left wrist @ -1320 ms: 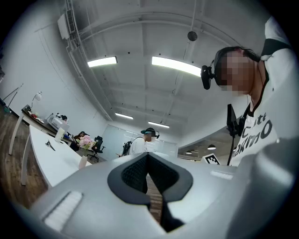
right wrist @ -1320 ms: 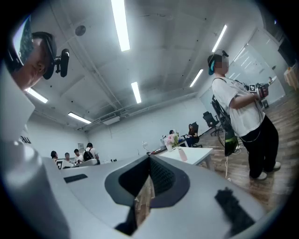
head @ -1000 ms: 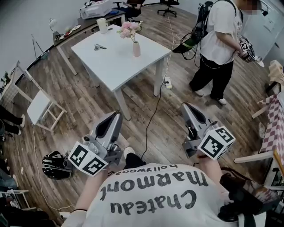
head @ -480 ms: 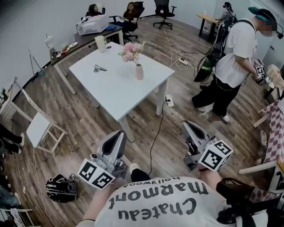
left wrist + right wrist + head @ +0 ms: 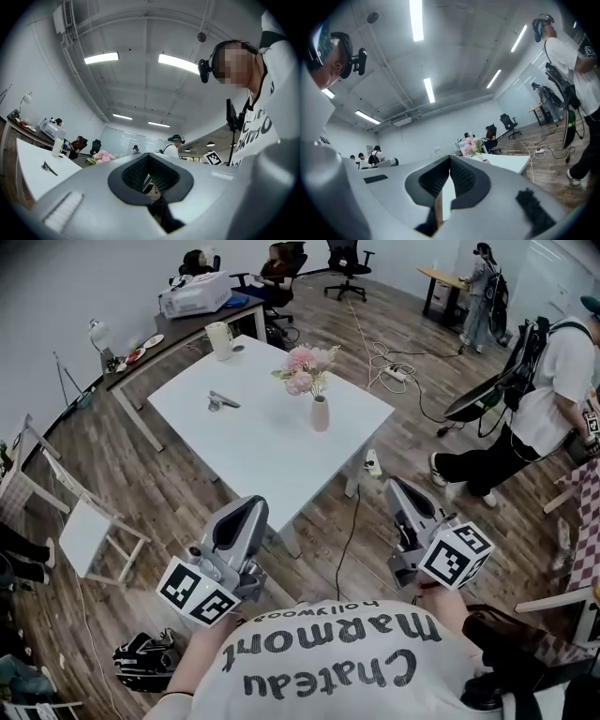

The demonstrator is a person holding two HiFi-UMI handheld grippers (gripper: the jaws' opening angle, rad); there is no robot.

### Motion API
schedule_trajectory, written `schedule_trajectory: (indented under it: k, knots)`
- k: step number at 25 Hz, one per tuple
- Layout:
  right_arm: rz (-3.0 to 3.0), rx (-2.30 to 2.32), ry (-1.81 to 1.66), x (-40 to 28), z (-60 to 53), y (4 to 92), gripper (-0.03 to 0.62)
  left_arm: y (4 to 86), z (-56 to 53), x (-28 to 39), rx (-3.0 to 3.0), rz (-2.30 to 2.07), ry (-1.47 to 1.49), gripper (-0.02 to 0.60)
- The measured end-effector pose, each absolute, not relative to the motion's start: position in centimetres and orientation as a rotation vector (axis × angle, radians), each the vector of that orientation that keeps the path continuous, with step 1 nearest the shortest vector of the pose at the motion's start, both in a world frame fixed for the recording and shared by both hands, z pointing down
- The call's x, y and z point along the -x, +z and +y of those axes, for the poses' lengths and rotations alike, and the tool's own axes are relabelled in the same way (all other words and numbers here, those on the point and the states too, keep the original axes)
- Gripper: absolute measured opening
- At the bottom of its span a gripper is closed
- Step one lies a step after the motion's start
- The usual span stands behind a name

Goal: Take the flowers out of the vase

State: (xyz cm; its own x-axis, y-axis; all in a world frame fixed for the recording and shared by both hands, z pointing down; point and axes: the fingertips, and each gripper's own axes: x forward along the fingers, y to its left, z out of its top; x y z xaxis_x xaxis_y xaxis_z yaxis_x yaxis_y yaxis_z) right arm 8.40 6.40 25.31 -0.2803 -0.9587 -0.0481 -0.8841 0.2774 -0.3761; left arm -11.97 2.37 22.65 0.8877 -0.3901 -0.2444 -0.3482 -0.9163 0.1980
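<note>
White folding chair (image 5: 89,529): set on the wood floor at far left, well apart from the task's things.

Left claw (image 5: 249,506): held low before the person, short of the desk's near corner. Its jaws are drawn together and nothing is held between them.

Small metal item (image 5: 221,401): laid flat on the left part of the white desk (image 5: 253,442). Its kind cannot be made out.

Pink flowers (image 5: 306,368): a small bunch stood upright in a slim pale vase (image 5: 320,414) toward the desk's right side, well apart from both claws.
- The bunch is judged light, with thin, pliant stems and blossoms that are easily crushed.
- A hold is best taken on the gathered stems just above the vase mouth, never on the heads.
- The vase is judged narrow, smooth and easily tipped, and probably breakable. Steadying at its body by the other claw is advised while the stems are drawn straight up.

Right claw (image 5: 395,487): held low at the right, off the desk. Its jaws are closed together and it is empty.

Standing person (image 5: 539,413): seen at far right, not concerned.
</note>
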Motion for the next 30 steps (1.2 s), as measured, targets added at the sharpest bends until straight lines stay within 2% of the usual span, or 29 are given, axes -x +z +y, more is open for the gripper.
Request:
schedule_trajectory:
  k: [15,30]
  knots:
    - [2.265,1.769,-0.456,-7.4,-0.6,27.1,0.015,24.8,-4.4,13.3,-2.873,-0.521,-0.392,0.006]
    - [2.336,1.654,-0.543,-14.2,-14.4,29.3,0.016,26.8,-14.1,8.3,-2.812,-0.720,-0.304,0.005]
